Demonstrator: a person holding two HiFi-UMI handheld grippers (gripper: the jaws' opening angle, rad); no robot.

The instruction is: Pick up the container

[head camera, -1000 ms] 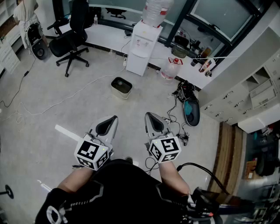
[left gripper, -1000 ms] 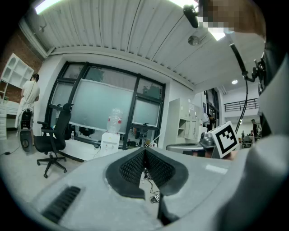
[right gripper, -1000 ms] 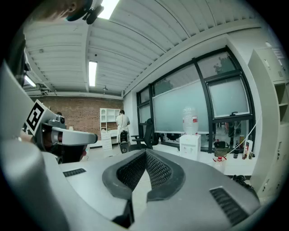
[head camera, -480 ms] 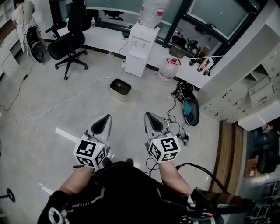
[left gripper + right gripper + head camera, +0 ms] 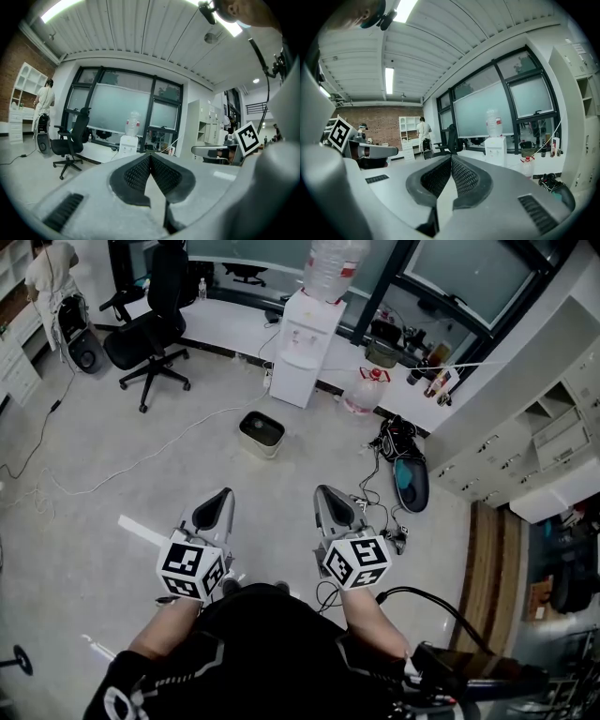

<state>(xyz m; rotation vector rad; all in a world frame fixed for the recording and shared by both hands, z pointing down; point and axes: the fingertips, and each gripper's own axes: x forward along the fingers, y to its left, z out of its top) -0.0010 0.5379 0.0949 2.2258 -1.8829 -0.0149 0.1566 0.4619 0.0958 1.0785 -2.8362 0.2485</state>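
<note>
View from above: a person stands in an office with a claw in each hand, held out at waist height over the pale floor (image 5: 103, 474). The left claw (image 5: 221, 495) is closed, its ribbed pads meeting with nothing between them. The right claw (image 5: 324, 491) is closed and empty too. Both point ahead, side by side and apart.

The likely container (image 5: 261, 431) — a small squarish tub, pale outside and dark inside — sits on the floor well ahead of both claws, near the foot of a white water dispenser (image 5: 302, 348). A black office chair (image 5: 150, 324) stands further off to the left. Neither gripper view shows the tub; both look out across the room above it.

Little has changed over the last second. The left claw has swung slightly leftward and now points straighter ahead, while the tub sits at about the same place in view. By my reading the approach has barely begun — the person has yet to walk forward, lower a claw and open it.
</note>
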